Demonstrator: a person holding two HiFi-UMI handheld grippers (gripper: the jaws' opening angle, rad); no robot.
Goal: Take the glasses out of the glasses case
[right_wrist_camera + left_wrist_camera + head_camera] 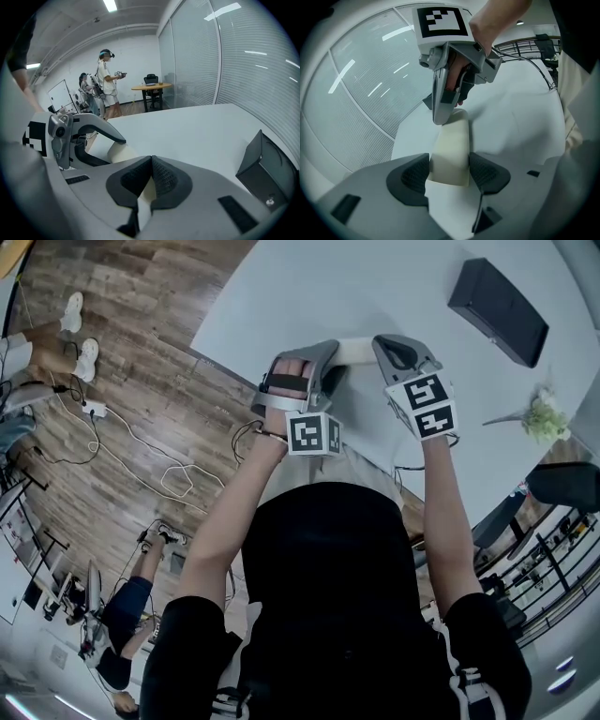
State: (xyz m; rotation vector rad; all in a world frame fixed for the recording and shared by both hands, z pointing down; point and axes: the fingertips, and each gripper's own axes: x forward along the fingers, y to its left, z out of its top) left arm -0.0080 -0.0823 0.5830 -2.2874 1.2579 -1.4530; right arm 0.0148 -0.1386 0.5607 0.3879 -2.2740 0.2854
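My head camera looks steeply down past my chest and forearms onto the white table (309,287), which fills the frame from 11 to 2 o'clock. The camera on my left gripper (449,174) rides close behind its jaws and faces my right gripper (442,118) at 12 o'clock. The right gripper's camera, equally close, looks across the table into the room, with the black box (265,164) at 4 o'clock. All three views share the cream glasses case (451,145).

glasses case (451,145): plain cream | left gripper (449,171), right gripper (151,180): grey shells, black ribbed pads | marker cubes (314,434): black-and-white squares | table (375,287): white | box (497,298): black | floor (122,352): brown wood-grain planks | person's top (328,596): black
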